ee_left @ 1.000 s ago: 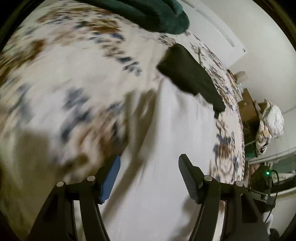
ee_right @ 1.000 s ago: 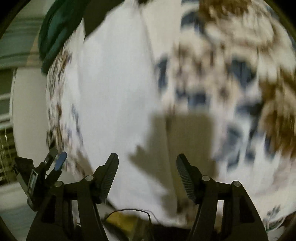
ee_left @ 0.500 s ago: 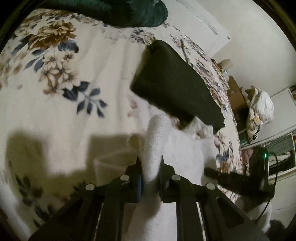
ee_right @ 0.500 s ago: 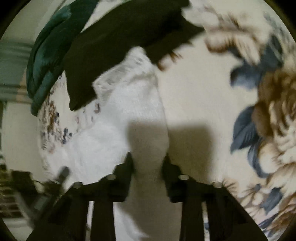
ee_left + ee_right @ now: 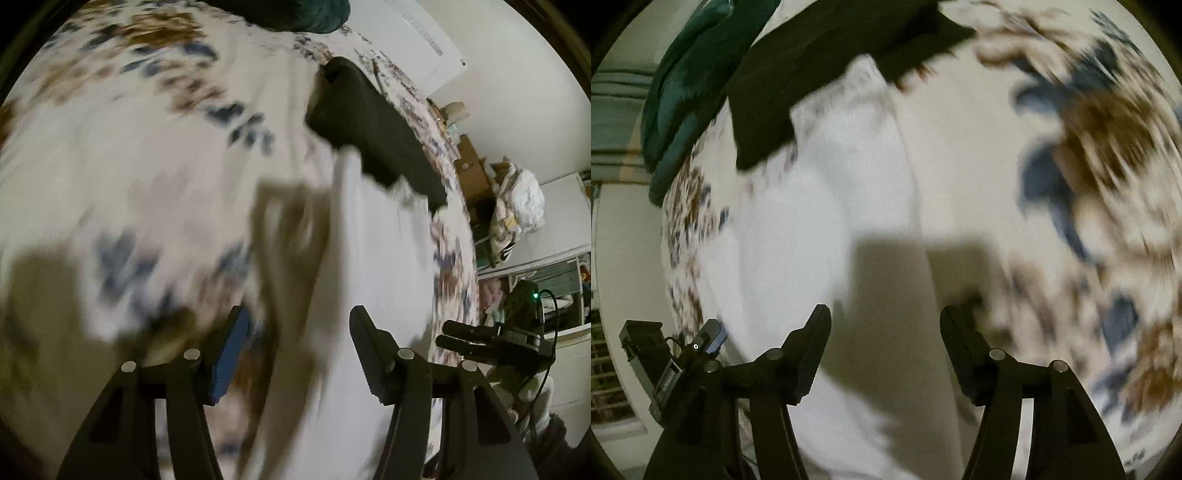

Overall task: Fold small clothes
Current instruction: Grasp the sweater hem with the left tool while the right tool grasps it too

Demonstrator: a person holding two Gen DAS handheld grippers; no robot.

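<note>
A white garment (image 5: 373,280) lies on the floral bedspread (image 5: 129,155), its far end against a folded black garment (image 5: 369,125). My left gripper (image 5: 295,350) is open and empty just above the white cloth's left edge. In the right wrist view the white garment (image 5: 827,206) runs from the black garment (image 5: 820,62) down toward me. My right gripper (image 5: 884,350) is open and empty over its right edge. Both views are motion-blurred.
A dark green blanket (image 5: 690,81) lies beyond the black garment at the bed's far end (image 5: 295,14). The other gripper shows at the edge of each view (image 5: 491,339) (image 5: 672,365). Furniture and a white bundle (image 5: 517,210) stand past the bed's right side.
Half a second ago both grippers were shut on the white garment's edge. Both have now opened, let the cloth go and pulled back from it.
</note>
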